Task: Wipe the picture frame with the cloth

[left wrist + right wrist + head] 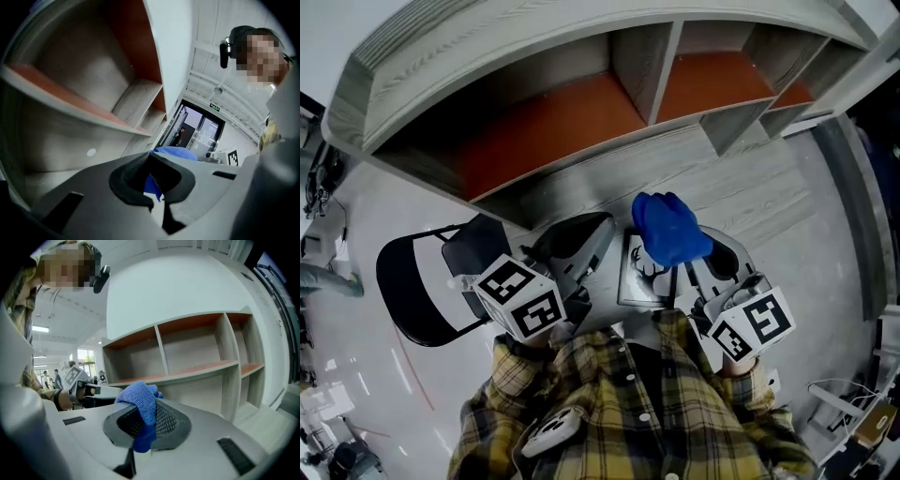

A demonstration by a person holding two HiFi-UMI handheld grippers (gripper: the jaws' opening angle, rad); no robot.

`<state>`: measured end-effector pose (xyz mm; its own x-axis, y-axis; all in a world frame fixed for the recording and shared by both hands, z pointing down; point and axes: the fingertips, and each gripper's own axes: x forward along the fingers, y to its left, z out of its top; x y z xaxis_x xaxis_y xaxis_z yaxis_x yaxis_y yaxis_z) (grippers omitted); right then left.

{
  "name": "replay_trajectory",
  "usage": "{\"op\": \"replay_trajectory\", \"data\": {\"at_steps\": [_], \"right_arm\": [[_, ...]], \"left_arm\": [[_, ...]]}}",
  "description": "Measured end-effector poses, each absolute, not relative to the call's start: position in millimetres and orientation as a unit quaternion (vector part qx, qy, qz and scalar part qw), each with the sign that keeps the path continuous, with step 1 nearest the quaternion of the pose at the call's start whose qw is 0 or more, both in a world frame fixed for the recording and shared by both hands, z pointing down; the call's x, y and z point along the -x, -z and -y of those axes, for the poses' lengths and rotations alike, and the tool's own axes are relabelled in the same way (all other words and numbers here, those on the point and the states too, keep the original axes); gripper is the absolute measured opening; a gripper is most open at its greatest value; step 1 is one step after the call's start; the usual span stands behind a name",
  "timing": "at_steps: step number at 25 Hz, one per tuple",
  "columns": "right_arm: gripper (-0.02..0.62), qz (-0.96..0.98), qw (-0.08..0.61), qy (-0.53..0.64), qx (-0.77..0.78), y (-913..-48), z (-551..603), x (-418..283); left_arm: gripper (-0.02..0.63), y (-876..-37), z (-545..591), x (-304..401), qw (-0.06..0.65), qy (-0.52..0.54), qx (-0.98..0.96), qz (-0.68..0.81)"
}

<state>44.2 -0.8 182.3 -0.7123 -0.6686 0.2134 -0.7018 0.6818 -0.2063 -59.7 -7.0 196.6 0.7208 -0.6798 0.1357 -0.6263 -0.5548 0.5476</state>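
Observation:
The picture frame [639, 274], white with a black deer print, hangs in front of my chest in the head view. My left gripper [602, 246] is at its left edge, jaws shut on it. In the left gripper view the left gripper [153, 188] shows only a thin pale sliver in its grip. The blue cloth [669, 228] is bunched over the frame's upper right part. My right gripper [680, 265] is shut on the cloth. In the right gripper view the cloth [140, 399] spills up out of the right gripper [143, 430]. The cloth [171, 153] also peeks over the left gripper's jaws.
A grey shelf unit [581, 103] with orange-brown boards stands ahead, with several open compartments. A black folding chair [422, 281] sits on the floor at the left. Cables and a device [853, 412] lie at the lower right. A doorway [194, 131] shows in the distance.

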Motion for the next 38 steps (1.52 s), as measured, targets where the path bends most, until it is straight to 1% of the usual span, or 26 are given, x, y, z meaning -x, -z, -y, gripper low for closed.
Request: {"op": "replay_trajectory", "data": {"at_steps": [3, 6, 8, 28, 38], "right_arm": [[0.034, 0.924, 0.037, -0.117, -0.362, -152.7, -1.8, -31.8], [0.034, 0.931, 0.031, -0.097, -0.350, -136.4, -3.5, -18.0], [0.034, 0.934, 0.033, -0.089, -0.343, -133.1, -3.1, -10.5], [0.034, 0.935, 0.059, -0.097, -0.336, -150.4, 1.0, -12.2], [0.034, 0.934, 0.056, -0.106, -0.337, -152.9, -0.5, -14.7]], "left_arm": [[0.005, -164.3, 0.3, 65.6, 0.255, 0.068, -0.883, 0.388], [0.005, -144.7, -5.1, 71.2, 0.228, 0.087, -0.881, 0.405], [0.004, -140.3, -7.0, 71.9, 0.222, 0.092, -0.881, 0.408], [0.005, -149.8, -11.2, 73.3, 0.220, 0.078, -0.873, 0.427], [0.005, -153.8, -11.7, 67.9, 0.221, 0.068, -0.876, 0.423]]}}
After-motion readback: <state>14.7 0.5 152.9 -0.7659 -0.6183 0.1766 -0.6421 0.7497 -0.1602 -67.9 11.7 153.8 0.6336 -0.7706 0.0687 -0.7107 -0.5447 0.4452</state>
